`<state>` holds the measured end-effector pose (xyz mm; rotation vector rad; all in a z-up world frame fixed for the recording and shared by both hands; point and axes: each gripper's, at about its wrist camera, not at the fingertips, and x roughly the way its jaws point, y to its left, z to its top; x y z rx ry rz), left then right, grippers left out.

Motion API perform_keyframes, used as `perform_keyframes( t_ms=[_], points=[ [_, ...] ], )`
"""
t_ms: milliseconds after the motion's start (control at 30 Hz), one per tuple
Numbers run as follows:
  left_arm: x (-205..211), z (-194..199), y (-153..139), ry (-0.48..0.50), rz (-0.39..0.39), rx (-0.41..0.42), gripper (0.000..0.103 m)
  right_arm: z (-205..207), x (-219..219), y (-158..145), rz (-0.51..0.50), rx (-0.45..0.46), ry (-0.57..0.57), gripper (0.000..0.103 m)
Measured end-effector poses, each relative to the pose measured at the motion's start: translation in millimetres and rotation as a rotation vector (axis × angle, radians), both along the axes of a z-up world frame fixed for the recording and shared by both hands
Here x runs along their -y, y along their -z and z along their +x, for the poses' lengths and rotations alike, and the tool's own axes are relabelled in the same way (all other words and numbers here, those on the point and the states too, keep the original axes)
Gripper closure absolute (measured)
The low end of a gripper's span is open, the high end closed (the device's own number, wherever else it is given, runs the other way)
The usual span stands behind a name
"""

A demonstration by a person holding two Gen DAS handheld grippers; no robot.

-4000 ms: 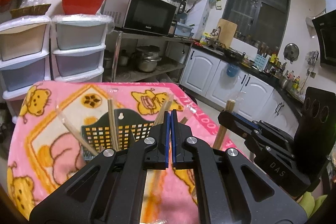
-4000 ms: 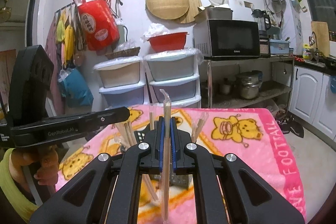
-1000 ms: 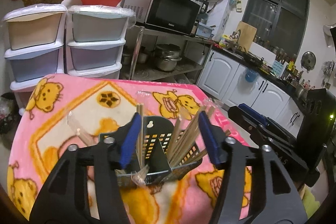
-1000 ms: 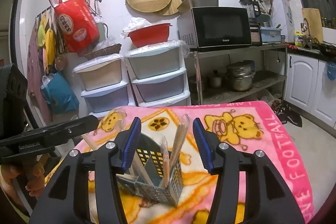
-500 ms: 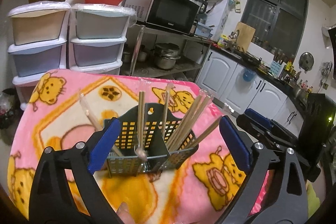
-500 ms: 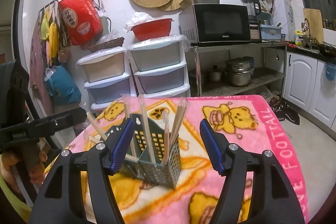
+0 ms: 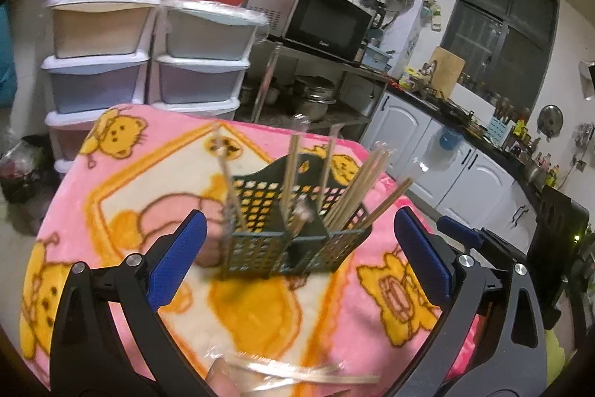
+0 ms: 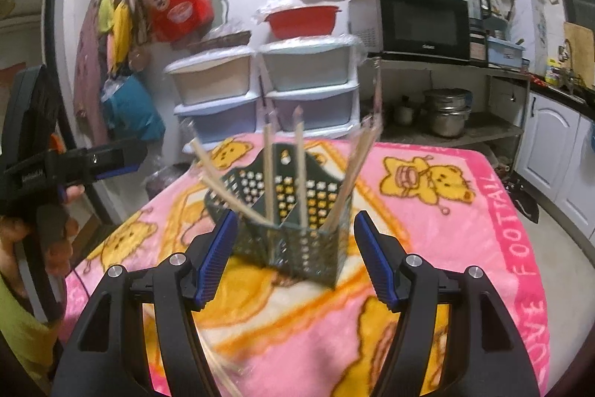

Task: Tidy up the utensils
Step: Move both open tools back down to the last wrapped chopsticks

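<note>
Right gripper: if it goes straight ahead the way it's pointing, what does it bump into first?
Probably the green utensil basket. The right gripper is open, and the basket of chopsticks sits straight ahead between its fingers. How far off is hard to judge through the fisheye.

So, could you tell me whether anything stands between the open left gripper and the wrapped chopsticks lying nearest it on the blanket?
Nothing visible does. The left gripper is open above the blanket, and the wrapped chopsticks lie loose at its base, nearer than the utensil basket.
</note>
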<state>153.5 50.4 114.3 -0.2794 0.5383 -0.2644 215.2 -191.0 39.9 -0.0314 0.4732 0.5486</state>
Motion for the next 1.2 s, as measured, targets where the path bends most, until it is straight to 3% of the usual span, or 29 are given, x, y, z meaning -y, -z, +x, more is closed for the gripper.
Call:
perform_keyframes(
  t_ms=[367,800,1200],
  points=[
    [-43,-23,57,-0.103,-0.011,-0.172,0.01,-6,-41,33,-0.056,-0.089,-0.11,0.04],
    [-68,-45,96,-0.15,-0.046,-0.253,0.01,-12,-88,61,-0.123,-0.154,-0.209,0.04],
    [-82,-64,142,-0.11,-0.137,-0.384,0.046,-12,-128,95,-0.233,-0.238,-0.314,0.041]
  ],
)
